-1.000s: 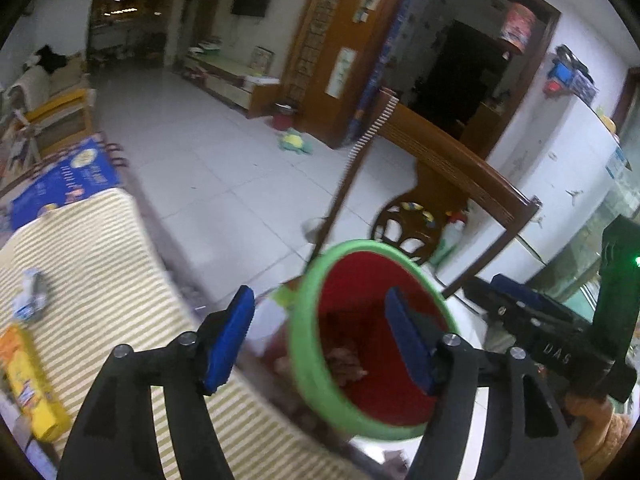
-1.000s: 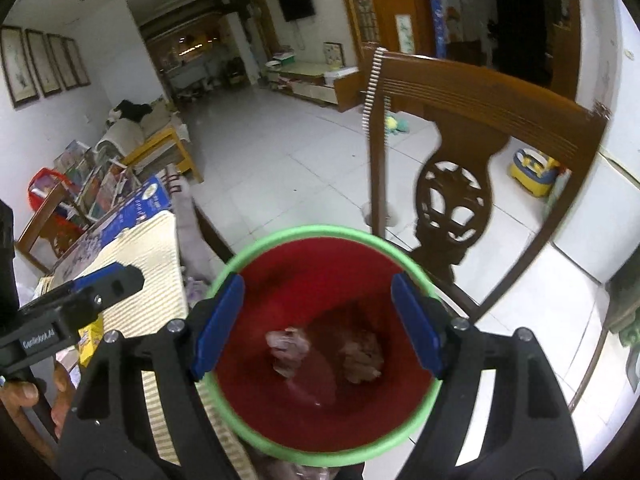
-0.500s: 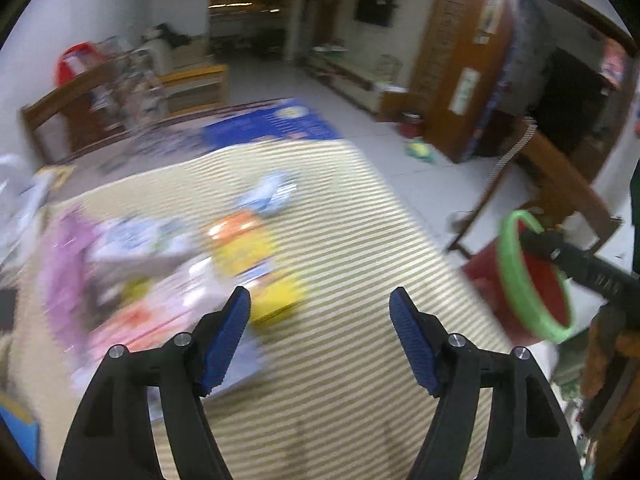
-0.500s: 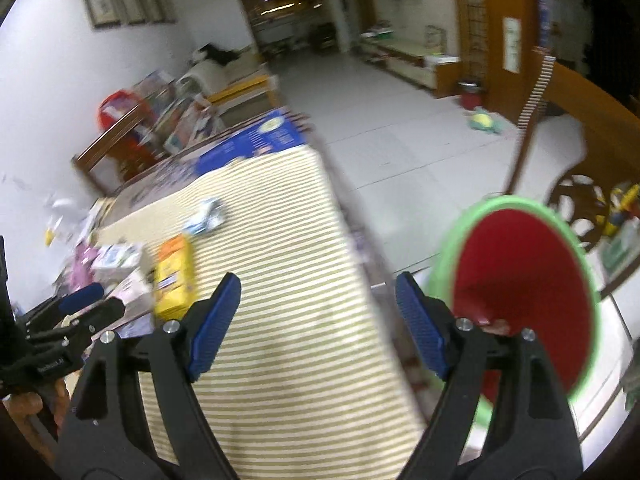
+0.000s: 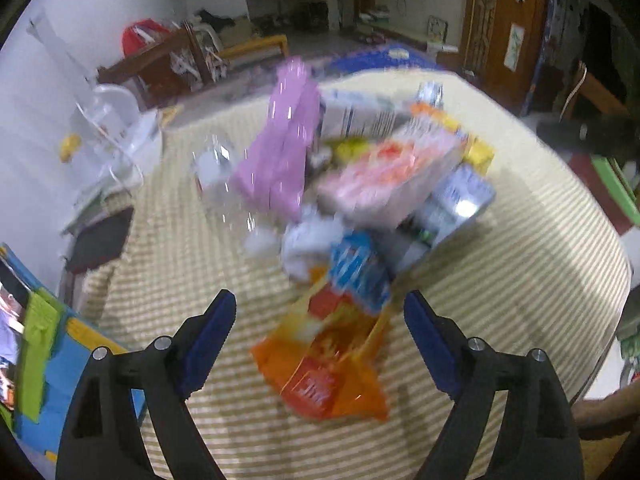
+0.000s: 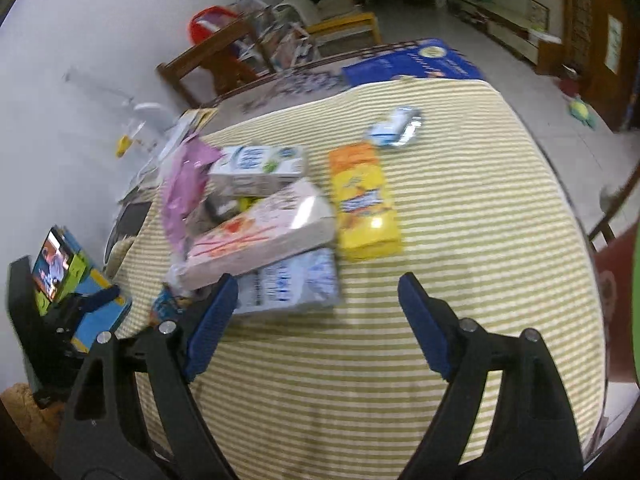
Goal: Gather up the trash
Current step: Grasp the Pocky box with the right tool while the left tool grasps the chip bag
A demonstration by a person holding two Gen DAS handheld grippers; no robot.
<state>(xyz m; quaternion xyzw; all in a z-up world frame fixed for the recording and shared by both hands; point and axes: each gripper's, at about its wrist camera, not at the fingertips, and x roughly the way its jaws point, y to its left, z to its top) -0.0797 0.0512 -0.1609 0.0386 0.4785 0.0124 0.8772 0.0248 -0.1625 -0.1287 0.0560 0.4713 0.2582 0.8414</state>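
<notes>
Striped yellow-and-white cloth (image 6: 460,208) covers the table and fills most of both wrist views, with a tiled living-room floor and wooden furniture along the upper edge. Across the centre and left of the right wrist view lies the litter: a flat pink printed carton (image 6: 260,236) resting partly over a pale blue-and-white plastic pack (image 6: 292,284), a white milk-style carton (image 6: 256,168) above them, and a crumpled lilac plastic wrapper (image 6: 186,184) at the left. Just right of the pink carton sits an orange-and-yellow snack bag (image 6: 364,204), and above it, apart, a small silver-blue foil wrapper (image 6: 394,126).

At the right edge of that view shows a red bucket with a green rim (image 6: 616,312), beside the table.

The left wrist view (heavily blurred) has an orange crinkled snack packet (image 5: 328,364) low in the centre, between the blue pads but not touched by them. The left gripper (image 5: 320,340) stands wide apart and holds nothing; the right gripper (image 6: 316,324) is likewise spread wide and empty, hovering over bare cloth.
</notes>
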